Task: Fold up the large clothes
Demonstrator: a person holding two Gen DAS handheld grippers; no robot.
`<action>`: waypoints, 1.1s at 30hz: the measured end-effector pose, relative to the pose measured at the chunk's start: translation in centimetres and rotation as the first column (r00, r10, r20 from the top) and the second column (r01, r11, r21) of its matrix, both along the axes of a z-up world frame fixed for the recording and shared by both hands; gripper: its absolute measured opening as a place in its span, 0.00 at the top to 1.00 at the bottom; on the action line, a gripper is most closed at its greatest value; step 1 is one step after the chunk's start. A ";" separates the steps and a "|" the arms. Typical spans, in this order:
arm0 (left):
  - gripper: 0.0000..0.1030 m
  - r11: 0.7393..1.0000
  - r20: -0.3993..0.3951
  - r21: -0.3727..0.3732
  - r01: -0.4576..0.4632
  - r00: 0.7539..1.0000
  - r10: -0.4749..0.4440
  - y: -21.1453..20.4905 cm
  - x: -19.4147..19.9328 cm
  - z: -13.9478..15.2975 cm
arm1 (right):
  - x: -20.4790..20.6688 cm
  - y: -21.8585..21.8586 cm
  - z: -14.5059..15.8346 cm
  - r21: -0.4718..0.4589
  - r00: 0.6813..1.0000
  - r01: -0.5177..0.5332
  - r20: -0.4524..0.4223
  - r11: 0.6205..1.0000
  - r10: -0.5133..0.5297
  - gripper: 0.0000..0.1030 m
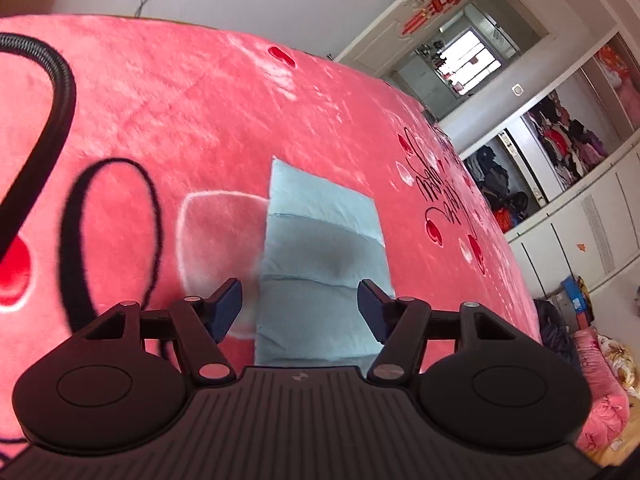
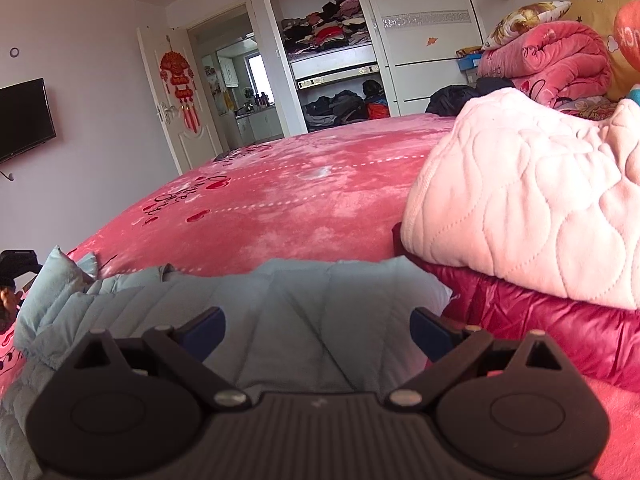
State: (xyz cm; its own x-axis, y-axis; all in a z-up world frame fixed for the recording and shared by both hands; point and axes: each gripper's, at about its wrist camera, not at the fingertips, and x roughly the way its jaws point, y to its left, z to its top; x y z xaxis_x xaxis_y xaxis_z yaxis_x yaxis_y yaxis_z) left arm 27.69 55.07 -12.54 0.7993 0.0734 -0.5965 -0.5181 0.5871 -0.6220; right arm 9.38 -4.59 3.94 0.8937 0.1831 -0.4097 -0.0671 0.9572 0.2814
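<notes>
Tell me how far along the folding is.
Done: the pink quilted garment sits stacked on the red jacket. In hand: nothing; left gripper and right gripper hover open above the light blue jacket. Left: finish folding it.

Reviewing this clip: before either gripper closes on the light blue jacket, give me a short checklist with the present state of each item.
1. Left gripper open, nothing between its pads: ok.
2. Right gripper open, nothing clamped: ok.
3. Light blue jacket lies flat on the pink bedspread, partly folded into a panel: ok.
4. Jacket's far end smoothed: not ok; the right wrist view shows it bunched at the left.
5. Jacket apart from the red jacket under the pink quilted garment: cannot tell; their edges meet in view.
6. Black cable kept off the jacket: ok.
</notes>
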 end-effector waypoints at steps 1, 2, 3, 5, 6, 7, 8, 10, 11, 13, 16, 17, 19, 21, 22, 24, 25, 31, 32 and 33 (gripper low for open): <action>0.27 1.000 -0.004 0.001 0.012 1.000 -0.012 0.1 0.3 -0.2 | 0.1 0.0 -0.1 -0.002 1.000 0.000 -0.004 1.000 0.000 0.04; 0.27 1.000 -0.007 0.002 0.023 1.000 -0.023 0.2 0.6 -0.4 | 0.1 0.1 -0.2 -0.003 1.000 -0.002 -0.007 1.000 0.002 0.04; 0.27 0.999 -0.002 0.001 0.034 0.999 -0.034 0.3 0.9 -0.8 | 0.2 0.1 -0.3 -0.004 1.000 -0.003 -0.008 1.000 0.003 0.04; 0.27 0.999 0.017 -0.011 0.048 0.999 -0.048 0.5 1.4 -0.9 | 0.2 0.2 -0.5 -0.009 1.000 -0.003 -0.010 1.000 0.003 0.04; 0.27 0.998 0.024 -0.021 0.054 0.998 -0.053 0.9 1.3 -1.1 | 0.3 0.3 -0.5 -0.010 1.000 -0.005 -0.012 1.000 0.005 0.04; 0.27 0.998 0.030 -0.031 0.057 0.998 -0.056 1.1 1.4 -1.2 | 0.3 0.3 -0.6 -0.012 1.000 -0.005 -0.014 1.000 0.005 0.04; 0.29 0.997 0.040 -0.045 0.058 0.998 -0.056 1.2 1.3 -1.1 | 0.3 0.4 -0.6 -0.013 1.000 -0.006 -0.015 1.000 0.006 0.04; 0.43 0.995 0.054 -0.071 0.073 0.996 -0.069 1.3 1.5 -1.4 | 0.4 0.5 -0.8 -0.018 1.000 -0.010 -0.016 1.000 0.009 0.04; 0.60 0.992 0.057 -0.087 0.090 0.995 -0.085 1.0 1.8 -1.6 | 0.4 0.5 -0.8 -0.020 1.000 -0.010 -0.017 1.000 0.009 0.04; 0.72 0.989 0.044 -0.105 0.106 0.994 -0.102 0.6 2.0 -2.0 | 0.4 0.5 -0.9 -0.021 1.000 -0.011 -0.019 1.000 0.011 0.04; 0.79 0.992 0.036 -0.073 0.099 0.995 -0.096 -0.6 1.7 -1.5 | 0.4 0.5 -1.0 -0.023 1.000 -0.012 -0.020 1.000 0.011 0.04; 0.86 0.993 0.035 -0.075 0.095 0.995 -0.093 -0.7 1.6 -1.4 | 0.4 0.5 -1.1 -0.024 1.000 -0.012 -0.021 1.000 0.011 0.04; 0.93 0.993 0.039 -0.077 0.089 0.996 -0.086 -0.7 1.1 -1.3 | 0.4 0.5 -1.1 -0.024 1.000 -0.012 -0.020 1.000 0.011 0.04; 0.97 0.995 0.044 -0.067 0.078 0.996 -0.075 -0.5 0.5 -0.9 | 0.5 0.5 -1.1 -0.025 1.000 -0.012 -0.021 1.000 0.012 0.04; 0.98 0.996 0.049 -0.061 0.069 0.997 -0.066 -0.4 0.2 -0.6 | 0.5 0.5 -1.2 -0.027 1.000 -0.012 -0.022 1.000 0.011 0.04; 0.99 0.998 0.064 -0.044 0.041 0.997 -0.038 -0.2 -0.5 0.0 | 0.5 0.5 -1.2 -0.028 1.000 -0.010 -0.025 1.000 0.010 0.03; 1.00 0.999 0.073 -0.035 0.029 0.997 -0.026 0.0 -1.2 0.5 | 0.6 0.4 -1.2 -0.026 1.000 -0.009 -0.026 1.000 0.009 0.03; 1.00 0.994 0.123 0.012 -0.106 0.987 0.104 2.9 -7.4 4.0 | 0.4 0.2 -0.9 -0.015 1.000 -0.008 -0.014 1.000 0.008 0.03; 1.00 0.990 0.130 0.024 -0.137 0.983 0.133 3.5 -8.8 4.6 | 0.4 0.2 -0.8 -0.011 1.000 -0.010 -0.011 1.000 0.010 0.03; 1.00 0.985 0.134 0.037 -0.169 0.978 0.163 4.2 -10.3 5.2 | 0.3 0.2 -0.6 -0.008 1.000 -0.013 -0.007 1.000 0.012 0.03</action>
